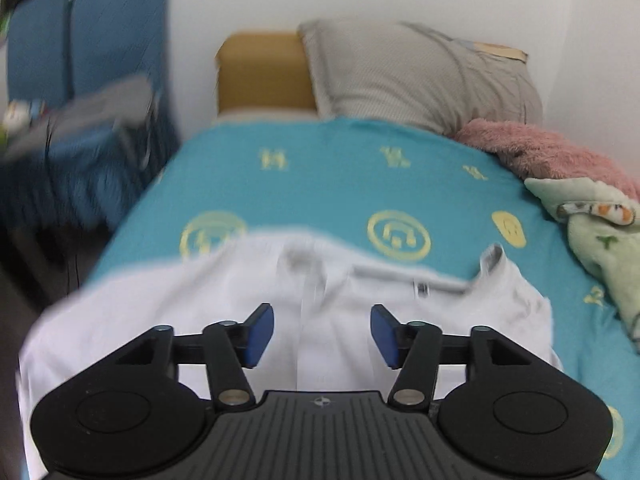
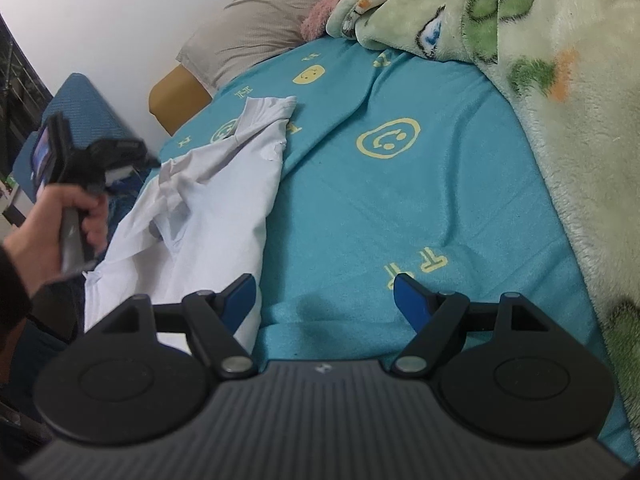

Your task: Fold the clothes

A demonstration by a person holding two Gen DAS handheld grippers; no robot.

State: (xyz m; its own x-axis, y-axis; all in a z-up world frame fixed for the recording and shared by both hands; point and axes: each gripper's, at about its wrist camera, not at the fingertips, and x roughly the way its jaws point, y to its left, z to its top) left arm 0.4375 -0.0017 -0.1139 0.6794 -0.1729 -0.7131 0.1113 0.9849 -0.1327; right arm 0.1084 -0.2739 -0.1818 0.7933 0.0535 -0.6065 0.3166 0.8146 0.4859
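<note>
Left gripper [image 1: 322,330], fingers spread and empty, hovers over the white shirt [image 1: 280,312]; right gripper [image 2: 324,300] spread too. Pinch matching hem corners, fold evenly.

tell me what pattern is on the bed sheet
Teal sheet with yellow smiley faces and letter-like marks; clearest in the right wrist view.

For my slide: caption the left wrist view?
Open left gripper above white shirt on blue bedsheet.
</note>
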